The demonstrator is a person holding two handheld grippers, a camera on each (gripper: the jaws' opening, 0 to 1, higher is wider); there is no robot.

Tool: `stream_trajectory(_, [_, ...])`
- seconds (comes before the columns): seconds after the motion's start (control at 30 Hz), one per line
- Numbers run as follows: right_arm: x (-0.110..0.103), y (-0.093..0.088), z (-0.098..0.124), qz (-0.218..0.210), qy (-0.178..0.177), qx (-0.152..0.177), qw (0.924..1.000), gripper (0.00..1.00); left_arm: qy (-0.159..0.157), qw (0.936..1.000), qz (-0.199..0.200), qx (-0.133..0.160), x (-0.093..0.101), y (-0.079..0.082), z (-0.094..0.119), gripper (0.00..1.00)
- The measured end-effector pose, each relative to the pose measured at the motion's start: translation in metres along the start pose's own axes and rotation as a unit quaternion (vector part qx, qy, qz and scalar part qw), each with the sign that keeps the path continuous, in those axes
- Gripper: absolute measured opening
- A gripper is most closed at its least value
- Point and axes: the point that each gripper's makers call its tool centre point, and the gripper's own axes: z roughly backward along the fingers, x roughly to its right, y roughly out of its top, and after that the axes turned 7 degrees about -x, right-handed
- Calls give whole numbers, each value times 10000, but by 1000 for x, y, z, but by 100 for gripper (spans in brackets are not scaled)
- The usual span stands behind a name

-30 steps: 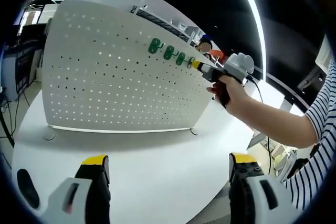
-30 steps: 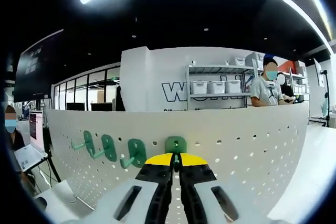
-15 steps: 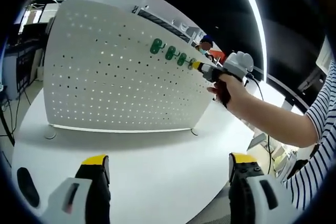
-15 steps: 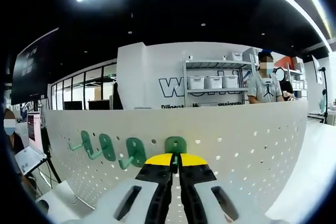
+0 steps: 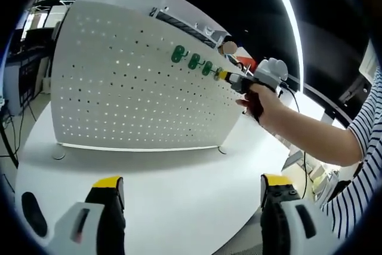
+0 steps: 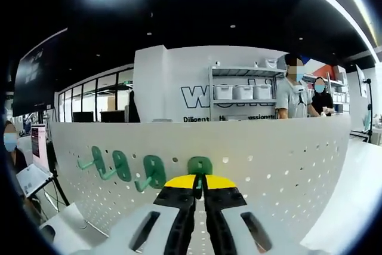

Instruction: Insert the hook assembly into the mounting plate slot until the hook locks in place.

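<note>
A white pegboard mounting plate (image 5: 131, 82) stands upright on a white table (image 5: 173, 189). Three green hooks (image 5: 192, 61) hang in a row near its top edge; in the right gripper view they sit at the left (image 6: 122, 167). A fourth green hook (image 6: 200, 165) lies flat against the pegboard (image 6: 280, 159), and my right gripper (image 6: 200, 181) is shut on it, yellow tips pressed together. In the left gripper view the right gripper (image 5: 230, 78), held by a hand (image 5: 262, 103), meets the plate at the row's right end. My left gripper (image 5: 190, 190) stands open above the table with nothing between its jaws.
The person's striped sleeve (image 5: 361, 165) enters from the right. Behind the plate are shelves with white bins (image 6: 242, 97) and people standing (image 6: 295, 97). A monitor and desk (image 6: 39, 159) sit at the left. A dark oval object (image 5: 31, 212) lies near the table's left edge.
The right gripper stays shut on the fourth hook at the plate. A person behind the plate has stepped leftward. The left gripper has not moved.
</note>
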Motion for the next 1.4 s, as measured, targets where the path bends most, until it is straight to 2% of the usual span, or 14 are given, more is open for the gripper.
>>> stream_trajectory(0.17, [0,20,6,76,45,214,9997,8,0,10000,-25,-12,2,1,1,97])
stream_trajectory(0.33, [6,23,12,-49,48,210,9998,23,8,10000,-57,-12,4,1,3,97])
stream_trajectory(0.63, [20,-7,31,96,14,-174,9998,41,39,9999,-129,31,8,5,8,98])
stream_trajectory(0.83, [32,-37,48,369,-163,-586,9975,53,72,9999,-145,49,7,5,9,99])
stream_trajectory(0.97, [42,-57,61,273,-210,-766,9965,64,84,9999,-142,52,8,4,10,100])
stream_trajectory(1.3, [52,-108,105,426,-226,-1252,9910,71,88,9998,-160,35,11,2,10,100])
stream_trajectory(1.4, [54,-118,114,398,-226,-1357,9897,73,86,9998,-160,37,12,1,10,100])
